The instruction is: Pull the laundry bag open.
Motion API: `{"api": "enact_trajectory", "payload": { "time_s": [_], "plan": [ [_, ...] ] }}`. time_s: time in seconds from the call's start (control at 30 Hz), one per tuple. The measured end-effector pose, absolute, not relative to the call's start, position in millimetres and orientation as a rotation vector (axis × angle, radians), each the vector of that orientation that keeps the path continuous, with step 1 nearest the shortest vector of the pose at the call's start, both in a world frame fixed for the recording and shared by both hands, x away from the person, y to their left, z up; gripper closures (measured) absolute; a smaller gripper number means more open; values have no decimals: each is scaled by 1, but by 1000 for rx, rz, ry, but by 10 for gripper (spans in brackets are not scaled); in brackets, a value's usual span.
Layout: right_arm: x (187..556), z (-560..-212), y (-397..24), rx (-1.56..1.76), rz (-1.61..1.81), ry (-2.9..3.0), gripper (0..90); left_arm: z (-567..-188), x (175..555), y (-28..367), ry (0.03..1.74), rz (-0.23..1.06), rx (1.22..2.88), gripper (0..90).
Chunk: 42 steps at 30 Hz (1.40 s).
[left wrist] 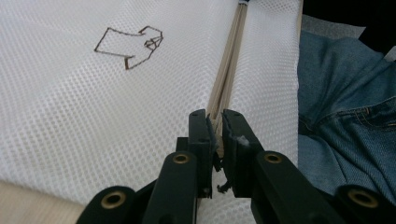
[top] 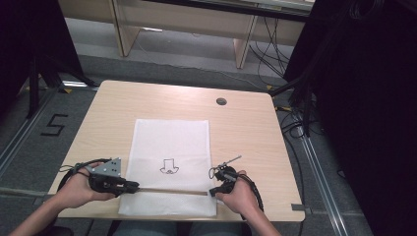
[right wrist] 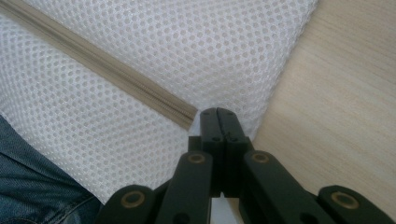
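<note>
High view, nearest edge first: both forearms come in at the bottom, each hand on a gripper, and both sit on the zipper line of a white mesh bag (top: 169, 147) lying flat on the wooden table (top: 246, 128), its near end at the table's front edge.

Left gripper (top: 129, 187) is at the zipper's left end. In the left gripper view its jaws (left wrist: 215, 128) are clenched on the beige zipper (left wrist: 229, 74), prob. on the slider or pull, though the exact part is hidden betw. the pads. Blue jeans (left wrist: 345, 107) show past the bag's edge.

Right gripper (top: 212, 192) is at the zipper's right end. In the right gripper view the jaws (right wrist: 218, 113) are squeezed fully together right where the zipper (right wrist: 107, 65) stops; looks like they pinch the mesh at that end, but what's caught I can't tell for sure.

Judging the step: the zip is about to be run along the bag. To do it well, keep the right side as the anchor, holding the fabric taut and low, and draw the left one straight along the zipper line, no lifting, no twisting, or the mesh bunches and the slider jams. Steady, even pull.

Farther up the bag there's a small black drawing (top: 169, 167), and beyond it a round grommet (top: 221, 102) near the table's far edge.
</note>
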State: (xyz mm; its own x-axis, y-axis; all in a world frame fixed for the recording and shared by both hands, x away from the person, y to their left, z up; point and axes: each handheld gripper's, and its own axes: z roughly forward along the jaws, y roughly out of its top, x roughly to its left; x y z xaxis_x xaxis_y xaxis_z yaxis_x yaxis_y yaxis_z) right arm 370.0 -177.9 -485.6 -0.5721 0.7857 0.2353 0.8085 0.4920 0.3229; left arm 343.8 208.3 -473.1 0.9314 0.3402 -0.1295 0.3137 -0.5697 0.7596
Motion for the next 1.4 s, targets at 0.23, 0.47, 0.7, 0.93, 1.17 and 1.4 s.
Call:
{"api": "enact_trajectory", "payload": {
  "time_s": [0.23,0.47,0.7,0.93,1.17,1.4],
  "plan": [
    [369,-485,-178,-1418,-663,-2652,900,-473,342,208,464,32,2204,822],
    [369,-485,-178,-1413,-668,-2652,900,-474,342,212,474,20,2199,823],
    [369,-485,-178,-1416,-664,-2652,900,-474,342,218,485,38,2210,823],
    [369,-485,-178,-1416,-663,-2652,900,-478,339,225,517,33,2208,822],
    [370,-486,-178,-1417,-638,-2654,900,-481,338,235,541,64,2226,823],
    [369,-484,-177,-1413,-662,-2656,900,-482,335,240,554,61,2211,822]
  ]
}}
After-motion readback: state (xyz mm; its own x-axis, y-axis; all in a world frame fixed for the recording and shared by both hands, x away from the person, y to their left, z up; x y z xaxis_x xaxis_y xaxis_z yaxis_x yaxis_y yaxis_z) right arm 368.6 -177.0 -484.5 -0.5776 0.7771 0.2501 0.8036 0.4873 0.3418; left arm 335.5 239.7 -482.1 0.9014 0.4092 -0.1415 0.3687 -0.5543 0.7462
